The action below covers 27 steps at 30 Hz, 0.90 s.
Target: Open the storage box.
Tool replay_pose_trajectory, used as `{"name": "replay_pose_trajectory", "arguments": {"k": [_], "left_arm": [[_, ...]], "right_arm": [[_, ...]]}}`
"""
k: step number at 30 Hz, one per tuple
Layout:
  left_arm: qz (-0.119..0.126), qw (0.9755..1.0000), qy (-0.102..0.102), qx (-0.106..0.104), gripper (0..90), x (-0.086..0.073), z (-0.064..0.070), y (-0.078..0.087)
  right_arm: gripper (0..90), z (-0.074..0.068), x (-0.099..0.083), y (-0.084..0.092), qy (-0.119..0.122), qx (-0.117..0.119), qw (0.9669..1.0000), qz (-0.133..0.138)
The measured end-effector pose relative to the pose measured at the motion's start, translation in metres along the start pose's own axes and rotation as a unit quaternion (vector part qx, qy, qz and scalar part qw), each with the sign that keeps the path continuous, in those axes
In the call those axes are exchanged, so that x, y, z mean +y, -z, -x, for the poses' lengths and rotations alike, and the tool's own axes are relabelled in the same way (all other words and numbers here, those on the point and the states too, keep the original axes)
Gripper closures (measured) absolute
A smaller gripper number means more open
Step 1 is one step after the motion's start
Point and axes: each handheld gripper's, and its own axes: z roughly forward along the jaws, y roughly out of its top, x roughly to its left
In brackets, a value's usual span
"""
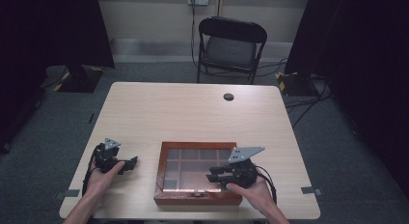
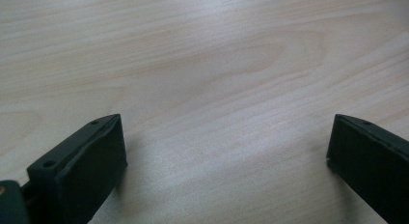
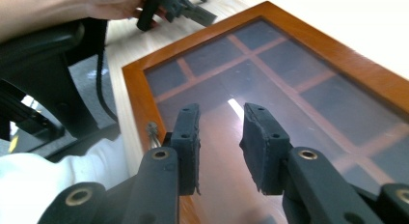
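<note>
While under right gripper (image 3: pixel 219 132): wooden box (image 3: pixel 140 96)

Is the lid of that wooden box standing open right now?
No, the wooden box is closed: its glass lid lies flat in the frame, and the right gripper hovers above the pane.

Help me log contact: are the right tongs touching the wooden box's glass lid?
Cannot tell. The right gripper view shows the right tongs over the glass lid, nothing between them, but no plain gap or contact.

Dim room, glare streak on glass lid (image 3: pixel 236 108), soft focus
</note>
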Motion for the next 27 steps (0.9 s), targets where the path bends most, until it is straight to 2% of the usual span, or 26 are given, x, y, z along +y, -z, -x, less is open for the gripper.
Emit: {"name": "replay_pose_trajectory", "arguments": {"k": [2,7,8,16,22,27], "left_arm": [[0.0,1.0,0.0,0.0,0.0,0.0,0.0,0.0],[0.0,1.0,0.0,0.0,0.0,0.0,0.0,0.0],[0.0,1.0,0.0,0.0,0.0,0.0,0.0,0.0],[0.0,1.0,0.0,0.0,0.0,0.0,0.0,0.0],[0.0,1.0,-0.001,0.0,0.0,0.0,0.0,0.0],[0.002,1.0,-0.001,-0.001,0.0,0.001,0.0,-0.001]], "right_arm": [[69.1,-0.003,-0.001,-0.006,0.005,0.005,0.9999,-0.011],[71.9,-0.008,-0.006,-0.016,0.007,0.022,0.9995,-0.019],[72.7,-0.009,-0.008,-0.019,0.007,0.033,0.9992,-0.023],[77.2,-0.021,-0.012,-0.034,0.026,0.065,0.9966,-0.044],[81.2,-0.022,-0.012,-0.033,0.032,0.07,0.996,-0.044],[81.0,-0.024,-0.016,-0.035,0.043,0.067,0.9955,-0.051]]}}
